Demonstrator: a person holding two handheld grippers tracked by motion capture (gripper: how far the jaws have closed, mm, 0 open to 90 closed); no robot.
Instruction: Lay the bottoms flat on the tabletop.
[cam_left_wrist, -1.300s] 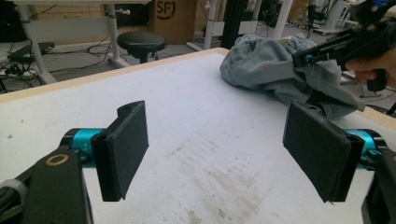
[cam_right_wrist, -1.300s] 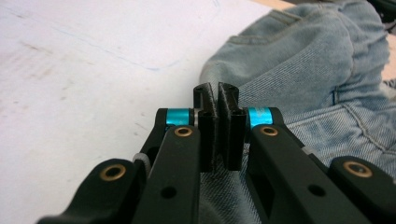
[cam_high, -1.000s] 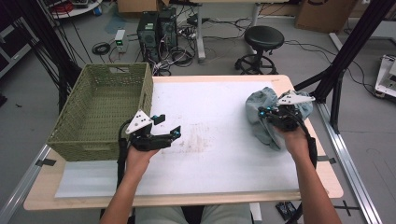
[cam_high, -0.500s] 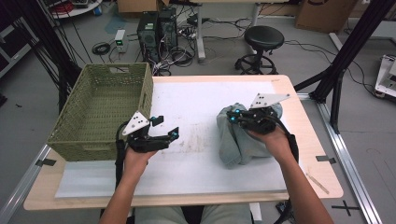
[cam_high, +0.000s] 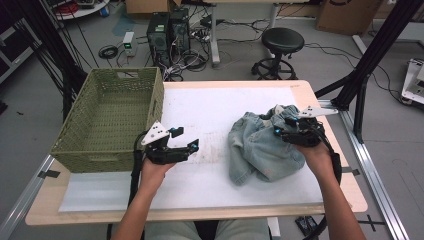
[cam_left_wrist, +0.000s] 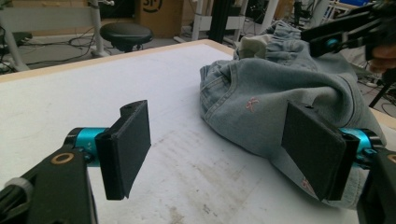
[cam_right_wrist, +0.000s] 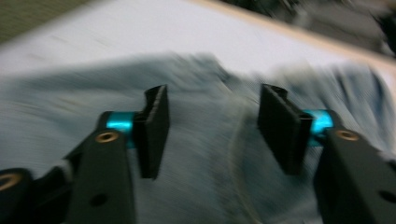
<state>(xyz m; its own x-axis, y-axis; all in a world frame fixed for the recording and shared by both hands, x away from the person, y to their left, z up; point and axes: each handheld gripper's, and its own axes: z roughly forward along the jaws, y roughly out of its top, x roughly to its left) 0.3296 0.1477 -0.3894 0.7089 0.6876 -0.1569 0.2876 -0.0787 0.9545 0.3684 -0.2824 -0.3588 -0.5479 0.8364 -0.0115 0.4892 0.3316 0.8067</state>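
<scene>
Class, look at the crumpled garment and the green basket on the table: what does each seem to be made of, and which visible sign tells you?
Garment: likely denim, faded light blue, matte; stitched seams and soft folds show.
Basket: seemingly woven fibre or plastic, olive green; open lattice walls.

High view: even, diffuse overhead room light, moderately bright; the white mat reads pale without glare. Soft, short shadows sit under my left gripper and beside the denim garment. Focus is fair, detail slightly soft; the floor's far corners are dimmer.

Left gripper view: sharp on my black jaws and the denim, the background stool mildly soft, lines bowing a little at the edges.

Right gripper view: heavy motion blur smears the denim and table edge; my jaws are clearer.
</scene>
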